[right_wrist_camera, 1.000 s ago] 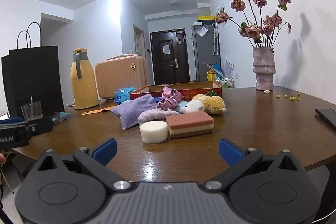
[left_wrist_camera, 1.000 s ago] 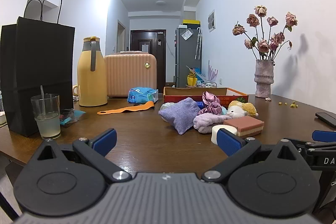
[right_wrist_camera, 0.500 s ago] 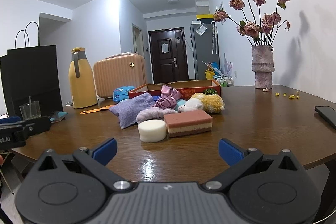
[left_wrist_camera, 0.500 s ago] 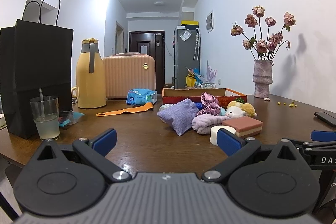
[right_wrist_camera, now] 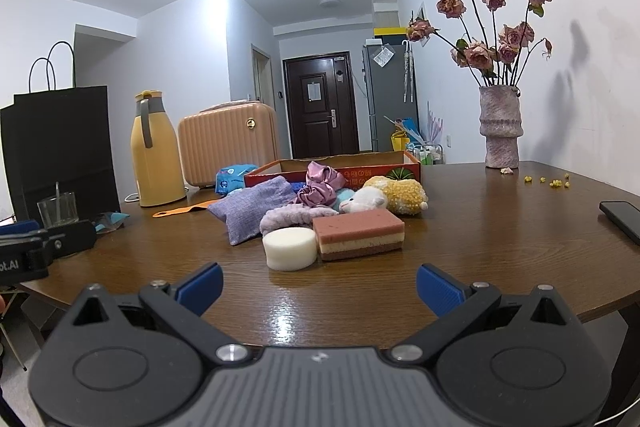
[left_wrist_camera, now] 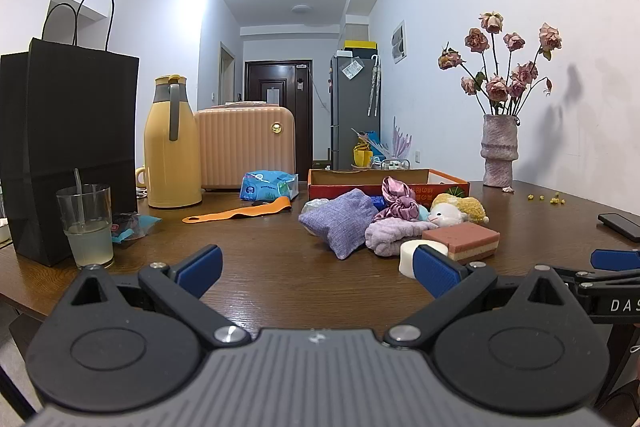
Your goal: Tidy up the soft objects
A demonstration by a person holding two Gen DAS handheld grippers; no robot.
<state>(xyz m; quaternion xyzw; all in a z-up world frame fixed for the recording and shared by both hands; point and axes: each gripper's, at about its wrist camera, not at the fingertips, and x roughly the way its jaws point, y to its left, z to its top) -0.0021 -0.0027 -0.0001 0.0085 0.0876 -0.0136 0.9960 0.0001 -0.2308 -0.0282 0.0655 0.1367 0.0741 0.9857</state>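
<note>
A heap of soft things lies mid-table: a purple fabric pouch, a lilac headband, a pink satin scrunchie, a white-and-yellow plush toy, a pink layered sponge and a round white sponge. Behind them stands a shallow red cardboard box. My left gripper is open over the near table edge, left of the heap. My right gripper is open, empty, just short of the sponges. The other gripper's tip shows at each view's side.
On the left stand a black paper bag, a glass with a drink, a yellow thermos and a peach case. A wipes pack and orange strap lie near. A vase and phone sit right.
Both views have shifted only slightly; the right gripper has edged a little closer to the sponges. Both grippers stay open and nothing on the table has moved.
</note>
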